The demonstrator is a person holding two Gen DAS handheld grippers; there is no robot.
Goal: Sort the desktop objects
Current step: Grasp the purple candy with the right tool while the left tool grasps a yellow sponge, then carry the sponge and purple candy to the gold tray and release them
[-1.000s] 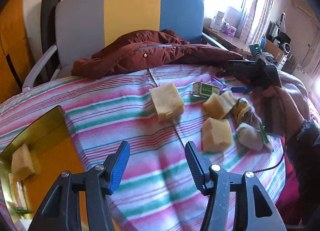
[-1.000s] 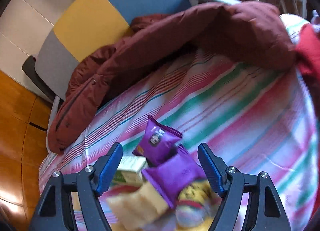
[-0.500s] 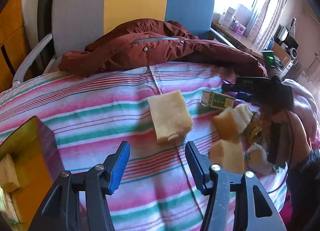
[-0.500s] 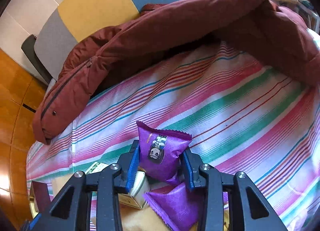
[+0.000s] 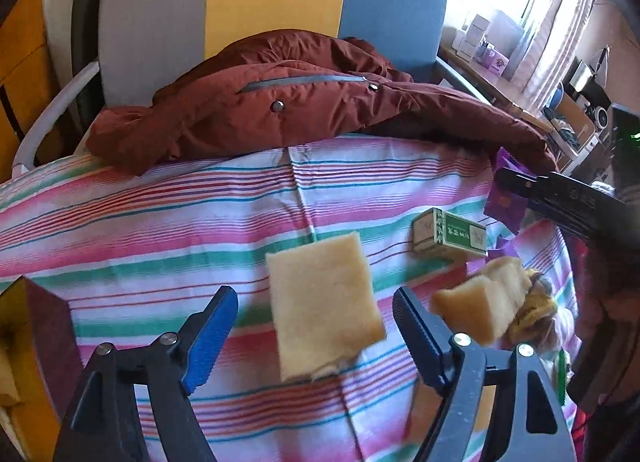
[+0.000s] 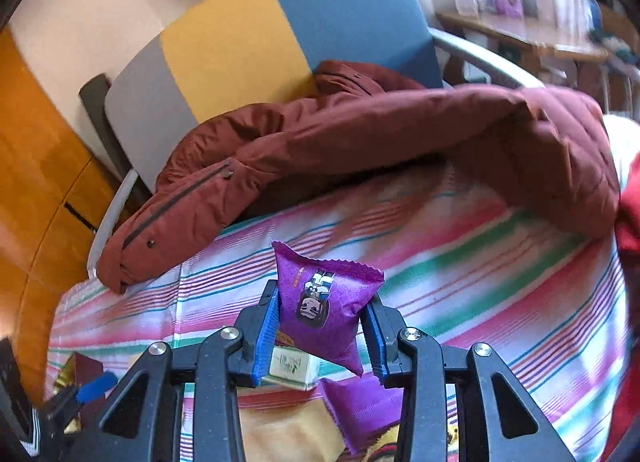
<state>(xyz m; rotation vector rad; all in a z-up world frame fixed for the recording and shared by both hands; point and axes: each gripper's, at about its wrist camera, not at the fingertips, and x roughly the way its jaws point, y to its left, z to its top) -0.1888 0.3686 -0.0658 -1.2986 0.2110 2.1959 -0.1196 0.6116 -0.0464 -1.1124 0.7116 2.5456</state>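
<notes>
A: Barely started imo. Right gripper (image 6: pixel 320 326) clamped on the purple snack packet (image 6: pixel 324 304), lifted off the striped cloth (image 5: pixel 200 221).

B: Yep. Left gripper (image 5: pixel 316 318) wide open around a sponge block (image 5: pixel 322 308), not pinched yet. Green box (image 5: pixel 450 233), more sponges (image 5: pixel 480 308) unsorted.
</notes>
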